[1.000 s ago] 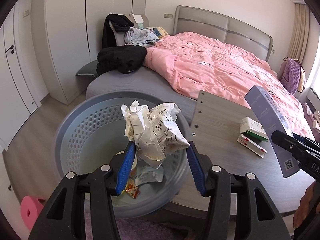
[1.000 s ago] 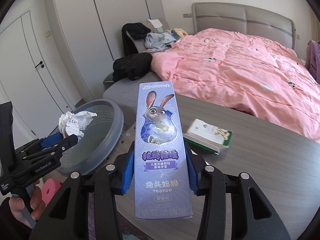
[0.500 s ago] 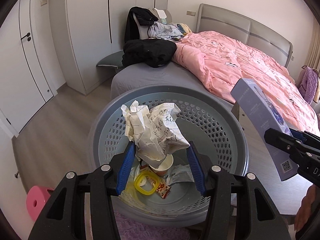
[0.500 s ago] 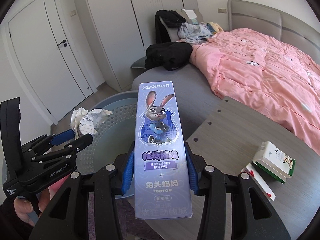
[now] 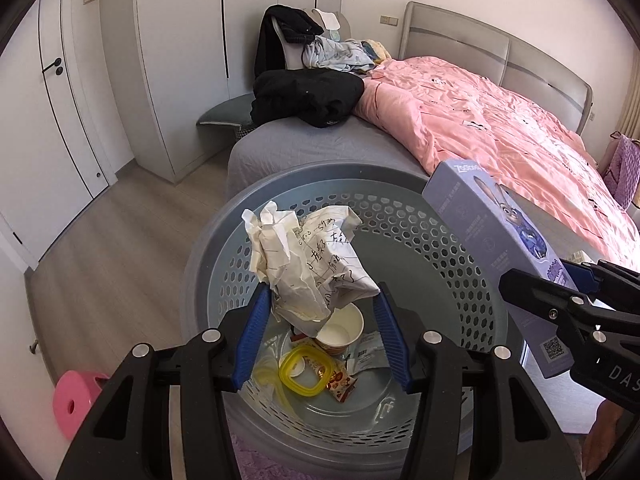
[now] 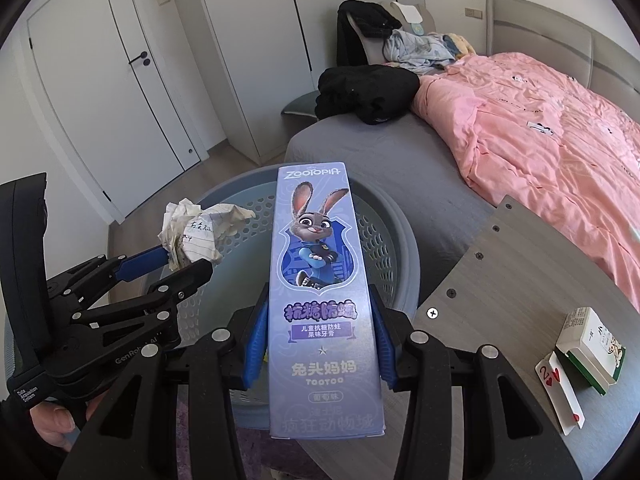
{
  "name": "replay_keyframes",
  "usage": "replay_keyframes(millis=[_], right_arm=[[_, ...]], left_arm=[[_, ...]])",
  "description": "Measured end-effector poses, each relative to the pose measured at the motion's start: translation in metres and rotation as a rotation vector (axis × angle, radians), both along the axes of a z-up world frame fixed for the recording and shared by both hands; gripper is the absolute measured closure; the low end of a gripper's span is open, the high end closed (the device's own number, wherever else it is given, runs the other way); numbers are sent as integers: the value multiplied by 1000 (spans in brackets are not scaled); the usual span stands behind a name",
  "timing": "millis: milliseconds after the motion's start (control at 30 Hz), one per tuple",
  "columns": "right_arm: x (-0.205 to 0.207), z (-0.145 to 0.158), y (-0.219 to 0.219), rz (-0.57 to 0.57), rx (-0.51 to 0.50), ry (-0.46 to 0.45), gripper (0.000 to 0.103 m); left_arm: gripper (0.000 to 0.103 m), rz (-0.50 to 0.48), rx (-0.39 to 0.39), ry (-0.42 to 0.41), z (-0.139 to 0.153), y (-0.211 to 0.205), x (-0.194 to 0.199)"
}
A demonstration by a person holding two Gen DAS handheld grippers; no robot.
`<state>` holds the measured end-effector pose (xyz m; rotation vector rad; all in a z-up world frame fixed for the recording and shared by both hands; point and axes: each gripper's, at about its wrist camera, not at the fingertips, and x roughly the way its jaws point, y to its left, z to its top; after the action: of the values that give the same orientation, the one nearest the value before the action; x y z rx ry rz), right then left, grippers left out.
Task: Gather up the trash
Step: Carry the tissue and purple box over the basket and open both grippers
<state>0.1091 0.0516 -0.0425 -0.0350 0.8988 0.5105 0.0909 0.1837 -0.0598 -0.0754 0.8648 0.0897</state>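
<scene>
Both your loads now hang over the laundry basket [image 5: 400, 208]: left tongs [image 5: 320, 300] grip crumpled paper [image 5: 308, 264], right tongs [image 6: 318, 340] clamp the toothpaste box [image 6: 316, 280]. Release is next.

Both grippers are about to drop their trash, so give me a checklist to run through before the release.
1. Left gripper holds the crumpled paper: ok.
2. Crumpled paper is over the basket opening: ok.
3. Right gripper is clamped on the toothpaste box: ok.
4. Toothpaste box is fully over the opening: cannot tell; its top is over the rim, its lower end is nearer the table.
5. Basket has room: ok; only a paper cup, yellow lid and wrappers lie at the bottom.
6. Grippers are apart from each other: ok.
</scene>
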Motion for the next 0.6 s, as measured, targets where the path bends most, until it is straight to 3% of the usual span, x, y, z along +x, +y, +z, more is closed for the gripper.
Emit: replay_keyframes(millis=[300, 433, 467, 567, 600], right_arm=[[6, -5, 11, 7, -17, 6, 59], [7, -3, 11, 5, -17, -4, 58], [7, -3, 11, 5, -20, -9, 56], [4, 1, 10, -3, -18, -34, 39], [4, 2, 9, -4, -14, -35, 39]], left_arm=[[51, 11, -13, 7, -4, 5, 4], [45, 25, -19, 1, -3, 9, 3], [43, 30, -20, 1, -3, 10, 2], [38, 44, -15, -6, -2, 12, 1], [37, 48, -12, -7, -1, 13, 0]])
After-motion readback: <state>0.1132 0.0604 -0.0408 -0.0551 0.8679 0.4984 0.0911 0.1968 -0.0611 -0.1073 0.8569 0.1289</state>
